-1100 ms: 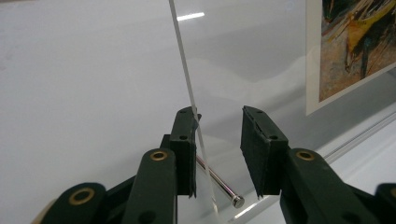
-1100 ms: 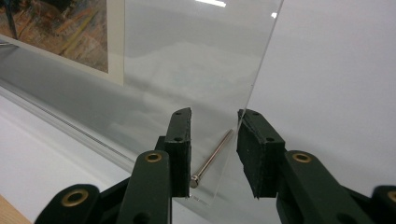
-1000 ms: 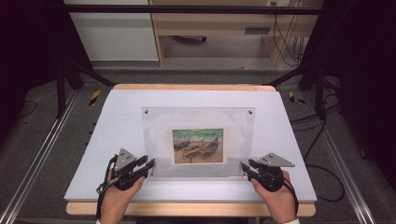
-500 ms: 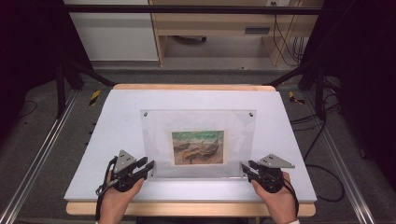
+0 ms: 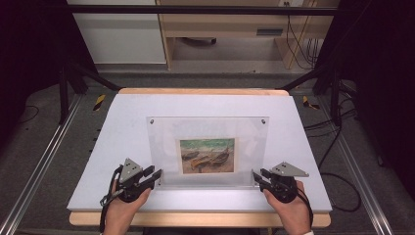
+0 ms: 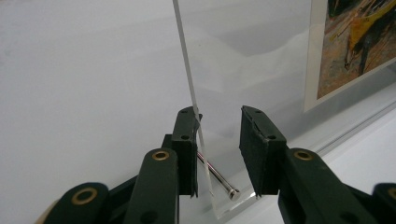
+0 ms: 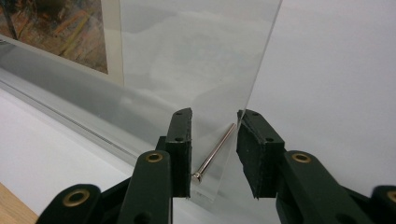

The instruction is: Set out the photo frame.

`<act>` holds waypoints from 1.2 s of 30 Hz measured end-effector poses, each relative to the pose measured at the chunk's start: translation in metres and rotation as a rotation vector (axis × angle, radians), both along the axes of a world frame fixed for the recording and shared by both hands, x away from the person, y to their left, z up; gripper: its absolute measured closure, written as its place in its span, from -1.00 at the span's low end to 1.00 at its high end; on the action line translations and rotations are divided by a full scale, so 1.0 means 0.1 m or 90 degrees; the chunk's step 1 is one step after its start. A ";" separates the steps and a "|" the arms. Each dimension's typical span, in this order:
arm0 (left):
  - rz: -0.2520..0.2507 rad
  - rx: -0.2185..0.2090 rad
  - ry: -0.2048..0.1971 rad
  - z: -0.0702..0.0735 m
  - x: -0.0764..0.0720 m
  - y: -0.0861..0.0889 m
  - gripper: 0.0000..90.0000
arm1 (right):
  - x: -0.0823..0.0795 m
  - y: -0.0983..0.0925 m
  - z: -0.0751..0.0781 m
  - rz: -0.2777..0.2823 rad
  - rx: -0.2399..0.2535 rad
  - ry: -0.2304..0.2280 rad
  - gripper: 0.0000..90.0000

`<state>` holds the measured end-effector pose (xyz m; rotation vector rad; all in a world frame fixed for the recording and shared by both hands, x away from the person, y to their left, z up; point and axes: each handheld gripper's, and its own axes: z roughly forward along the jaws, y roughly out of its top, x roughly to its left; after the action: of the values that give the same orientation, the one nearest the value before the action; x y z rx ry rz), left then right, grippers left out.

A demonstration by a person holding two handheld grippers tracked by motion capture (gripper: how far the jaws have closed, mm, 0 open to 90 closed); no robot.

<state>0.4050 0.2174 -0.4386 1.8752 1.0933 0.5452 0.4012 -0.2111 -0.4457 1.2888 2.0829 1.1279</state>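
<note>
A clear acrylic frame (image 5: 207, 152) with a boat print (image 5: 207, 155) stands on the smooth white table (image 5: 122, 122). Left gripper (image 5: 152, 175) and right gripper (image 5: 258, 175) straddle its lower corners, matte black jaws parted around thin steel pins (image 6: 217, 175).

We cannot tell from the high view whether the left gripper (image 5: 155, 176) or the right gripper (image 5: 256, 177) touches the clear frame (image 5: 161, 142); the jaws are too small there. The picture (image 6: 357, 42) inside the frame is cut off by both gripper views' edges, its subject blurred. Each hand (image 5: 292, 211) leaves the bottom edge.
</note>
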 end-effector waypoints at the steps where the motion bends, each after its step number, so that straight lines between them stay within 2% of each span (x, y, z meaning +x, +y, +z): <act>1: 0.000 0.000 0.000 0.00 0.00 0.00 0.48 | 0.00 0.00 0.00 0.002 -0.001 -0.002 0.47; 36: -0.014 0.009 0.015 -0.02 -0.07 0.00 0.47 | -0.06 -0.01 -0.04 0.013 -0.004 0.007 0.46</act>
<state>0.3977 0.2177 -0.4405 1.9083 1.0856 0.5205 0.3950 -0.2123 -0.4499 1.2761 2.1105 1.1237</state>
